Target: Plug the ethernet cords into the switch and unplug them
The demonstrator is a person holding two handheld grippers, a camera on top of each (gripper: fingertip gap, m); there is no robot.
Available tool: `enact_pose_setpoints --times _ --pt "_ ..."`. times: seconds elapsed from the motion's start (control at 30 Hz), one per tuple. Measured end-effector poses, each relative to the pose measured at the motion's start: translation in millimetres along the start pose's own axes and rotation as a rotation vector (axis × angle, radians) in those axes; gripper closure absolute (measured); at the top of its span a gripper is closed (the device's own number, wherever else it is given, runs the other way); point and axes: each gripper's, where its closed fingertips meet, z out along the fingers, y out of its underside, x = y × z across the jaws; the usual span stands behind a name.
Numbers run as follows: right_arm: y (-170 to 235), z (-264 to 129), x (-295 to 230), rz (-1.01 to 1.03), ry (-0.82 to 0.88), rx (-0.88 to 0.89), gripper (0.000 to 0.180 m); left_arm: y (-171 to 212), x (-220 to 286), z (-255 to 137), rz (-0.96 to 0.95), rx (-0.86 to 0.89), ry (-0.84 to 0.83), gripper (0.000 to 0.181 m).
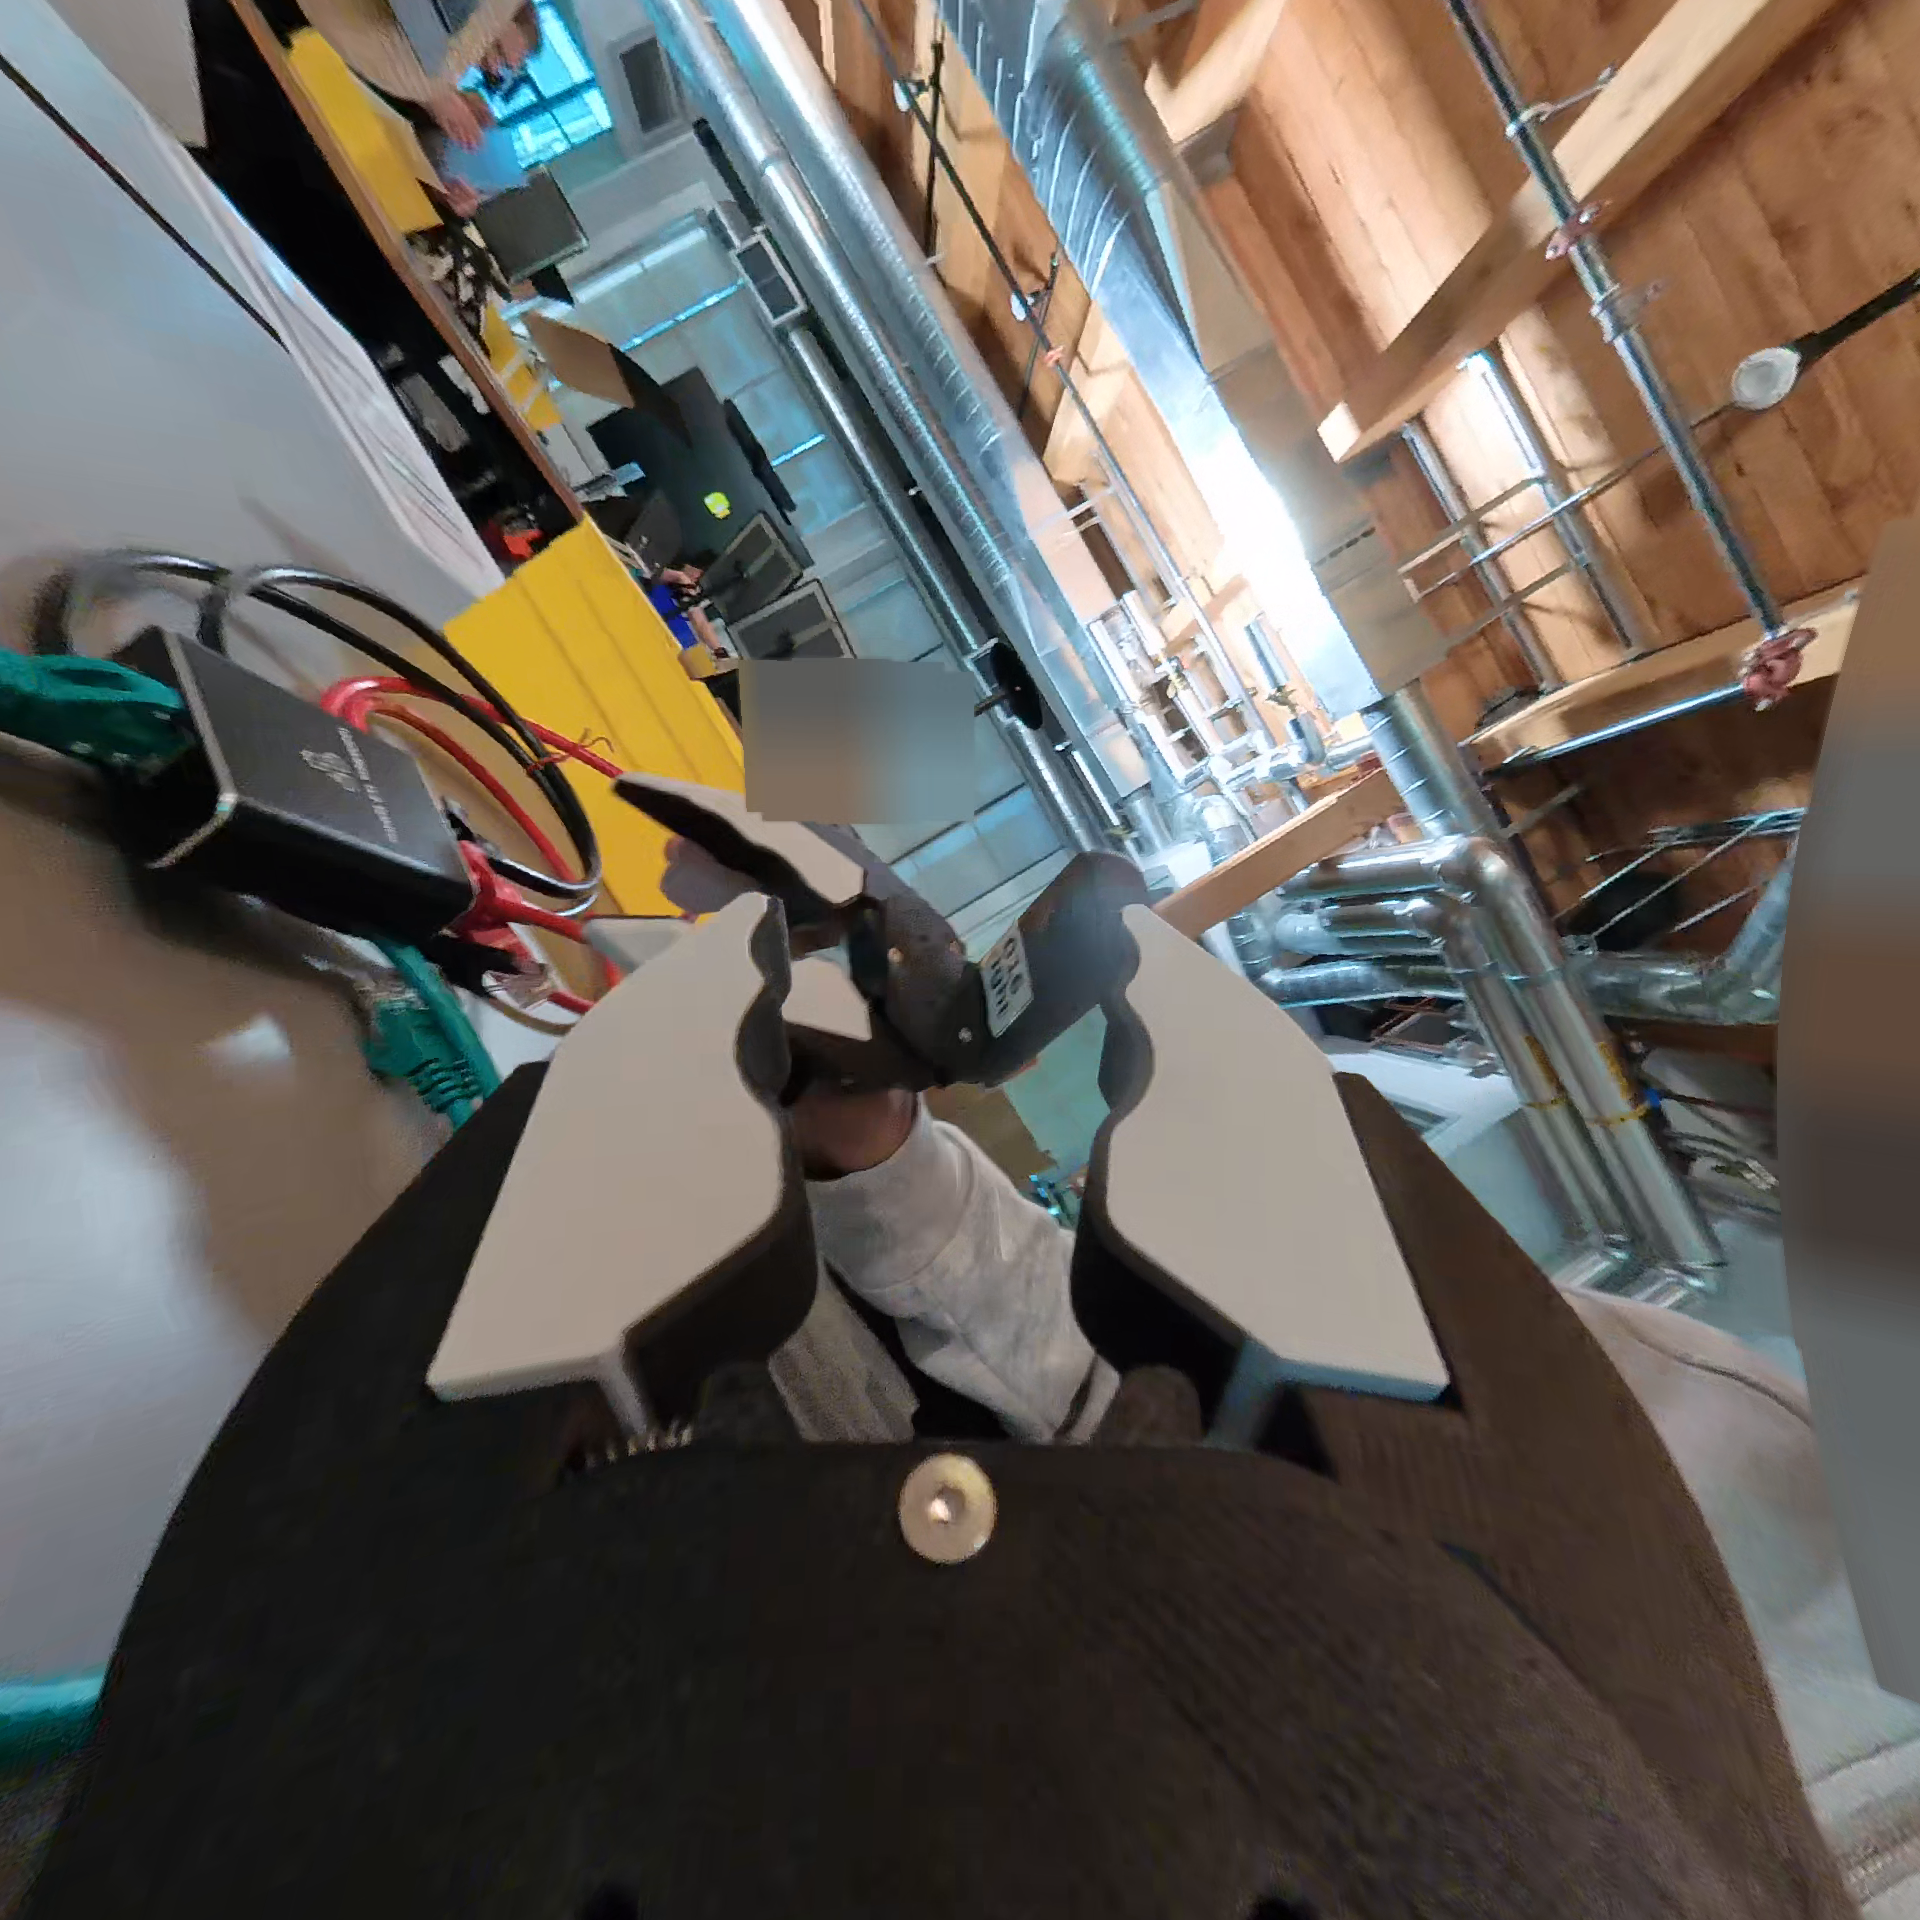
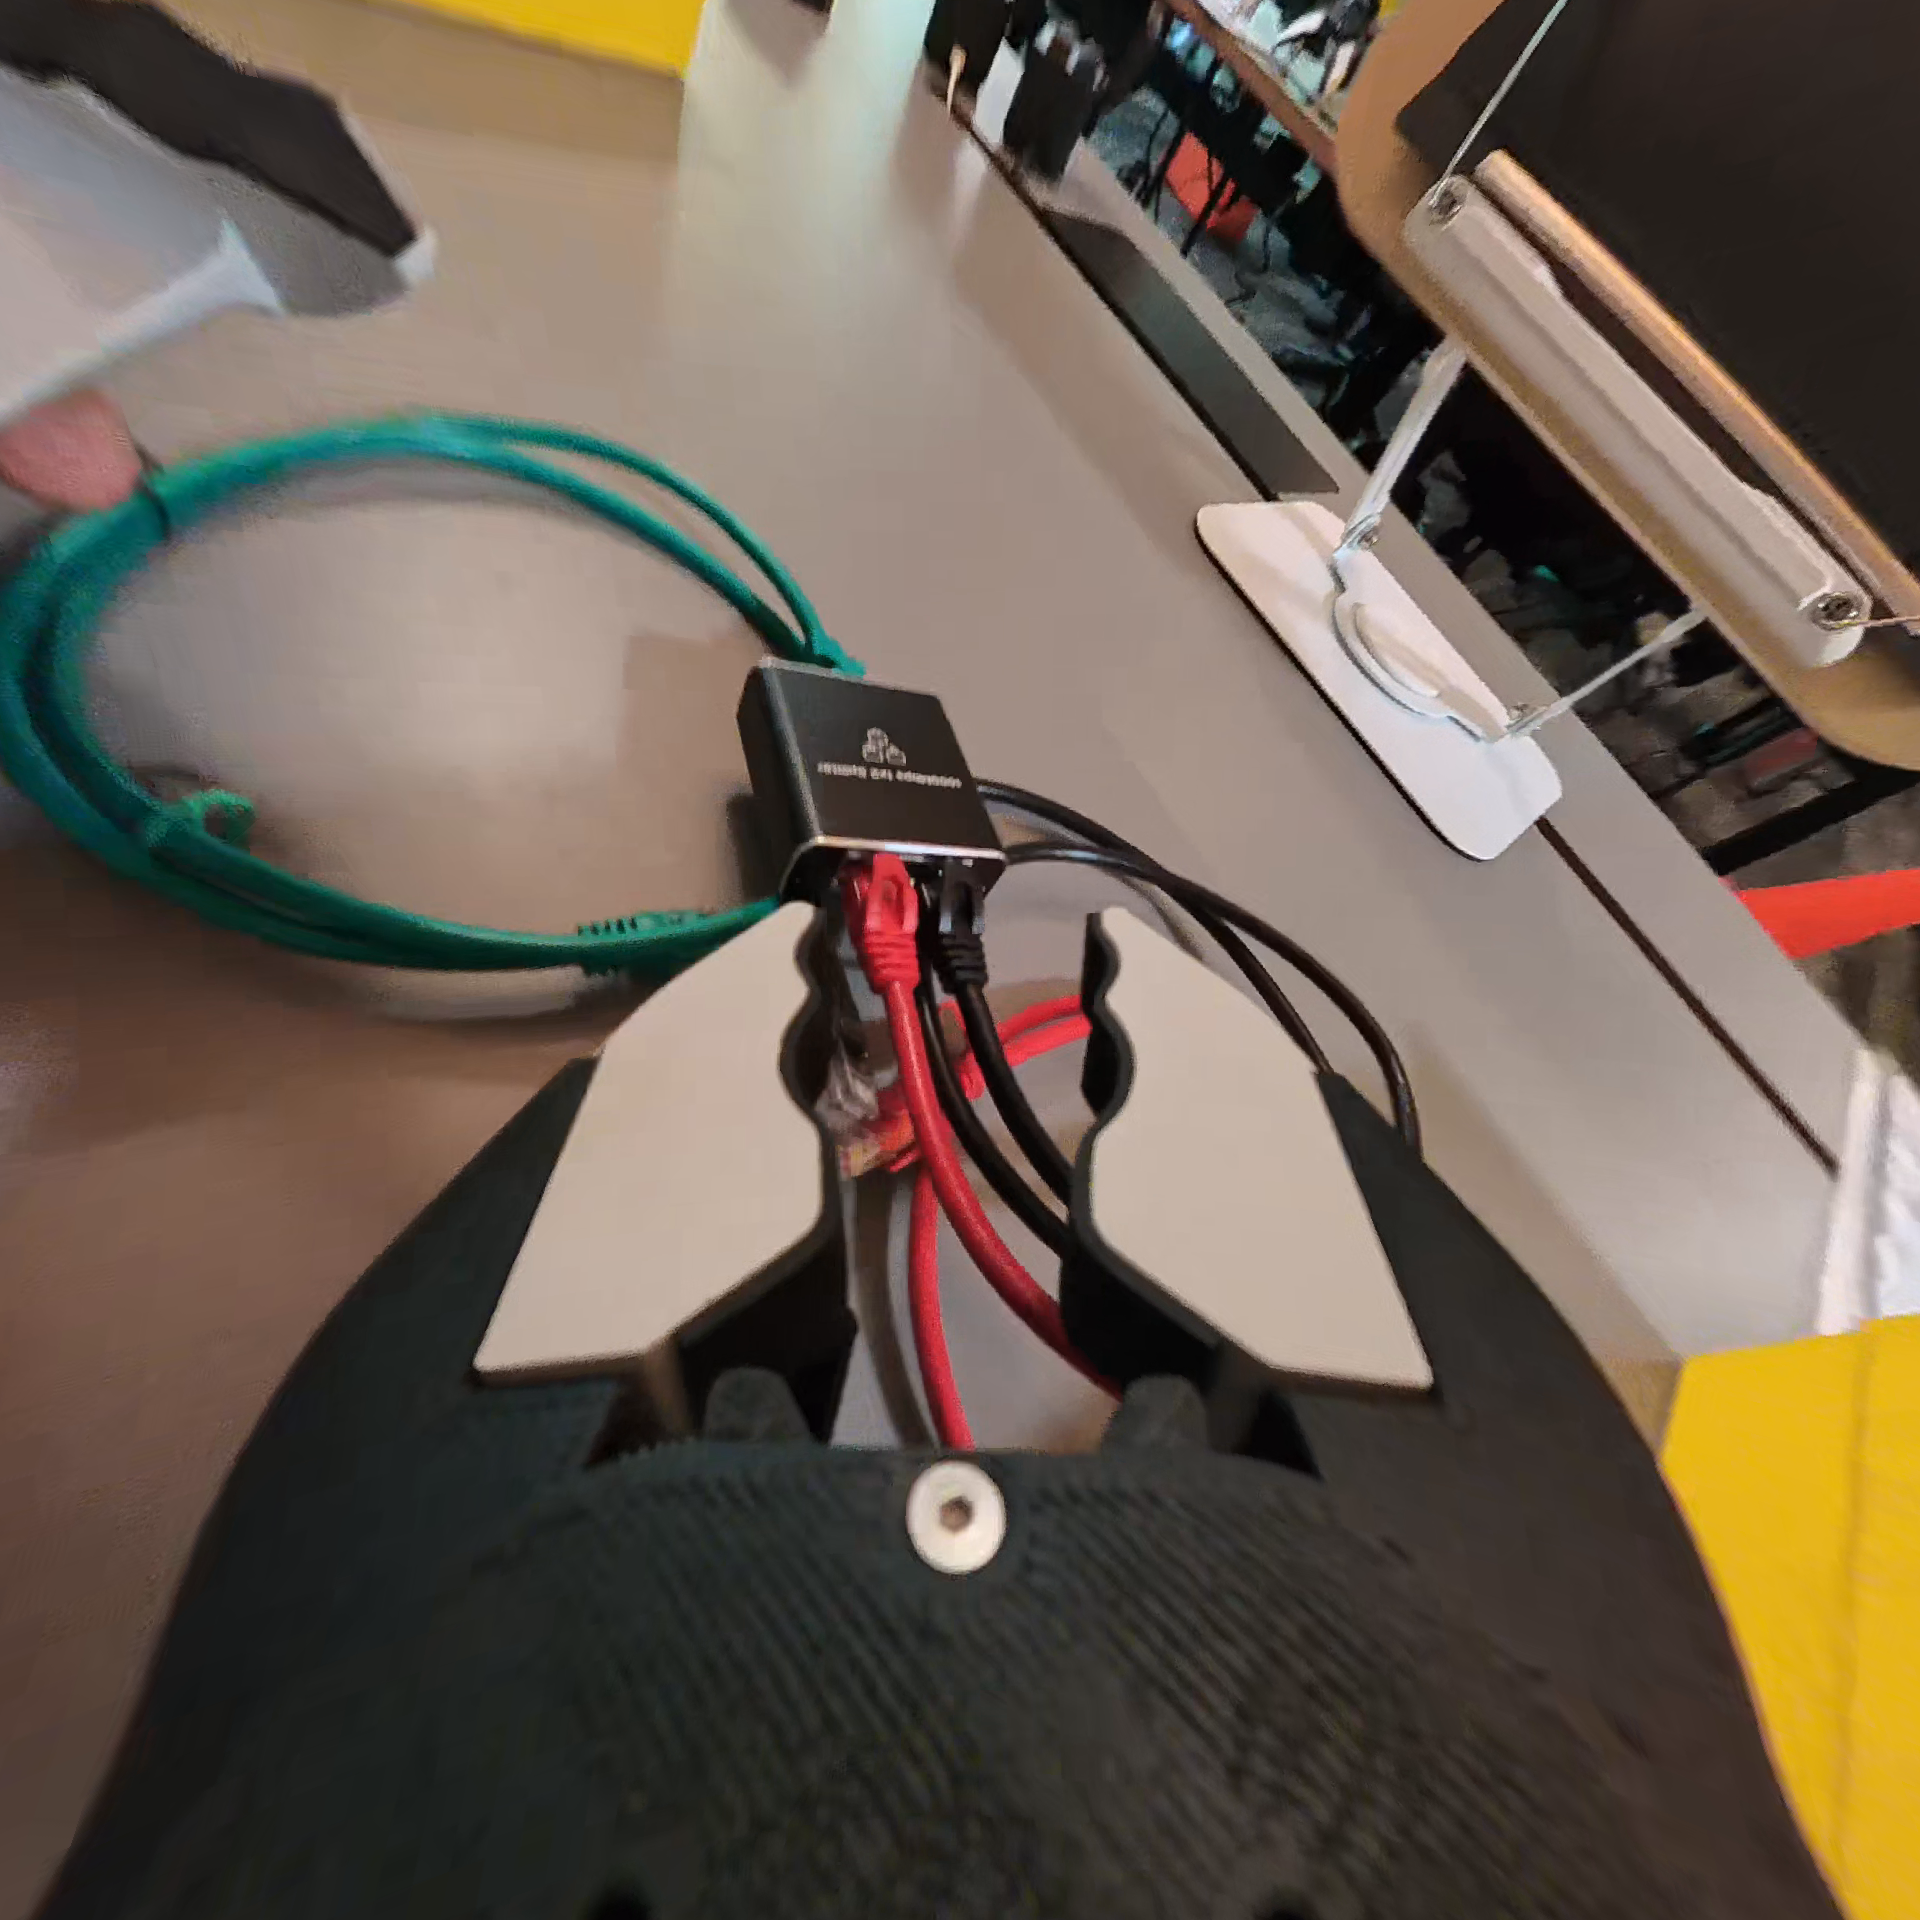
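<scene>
Small black switch [image 2: 871, 774] on the tan bench [image 2: 935, 436], red and black cords plugged in.

The right tongs [image 2: 951, 930] stand wide just short of the switch's port face, holding nothing; the glossy red cord [image 2: 940, 1132] and black cord [image 2: 1013, 1101] run back between their flat grey plates. A woven green cord [image 2: 312, 904] coils to the left, one end at the switch's far side. The box is brushed metal with rounded edges. The left tongs [image 1: 940, 940], tilted up toward timber ceiling and ribbed steel ducts [image 1: 914, 343], gape empty; only that view shows the other tool held by a white-sleeved hand.
</scene>
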Motion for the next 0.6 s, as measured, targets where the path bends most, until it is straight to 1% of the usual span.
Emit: enact_pose_setpoints --times 0.1,0.13,0.2,0.27,0.37,0.4,0.47,0.5,0.57,0.6 --pt "-9 -3 4 0.092 -0.005 0.044 0.122 -2 -3 -15 0.041 0.007 -0.039 0.123" --pt "-10 -1 4 0.116 -0.002 0.038 0.115 -2 -4 -18 0.043 0.014 -0.046 0.123" --pt "-12 8 -1 0.181 -0.023 0.004 0.094 2 -6 -18 0.035 0.009 -0.049 0.123" --pt "-11 21 -13 0.274 -0.071 -0.064 0.077 11 -10 -14 0.068 -0.036 -0.061 0.124" --pt "9 39 -22 0.358 -0.091 -0.266 0.059 26 -11 -8 0.204 -0.132 -0.105 0.123" --pt "16 43 -22 0.359 -0.085 -0.322 0.058 28 -8 -7 0.261 -0.155 -0.112 0.12" --pt "33 49 -20 0.342 -0.061 -0.414 0.062 29 -1 -5 0.377 -0.185 -0.123 0.113" --pt "39 51 -21 0.352 -0.072 -0.453 0.058 29 2 -4 0.435 -0.197 -0.124 0.111" --pt "45 51 -21 0.383 -0.079 -0.481 0.059 32 5 -3 0.536 -0.227 -0.137 0.11" --pt "45 51 -18 0.385 -0.069 -0.477 0.065 34 6 -2 0.572 -0.242 -0.142 0.11"
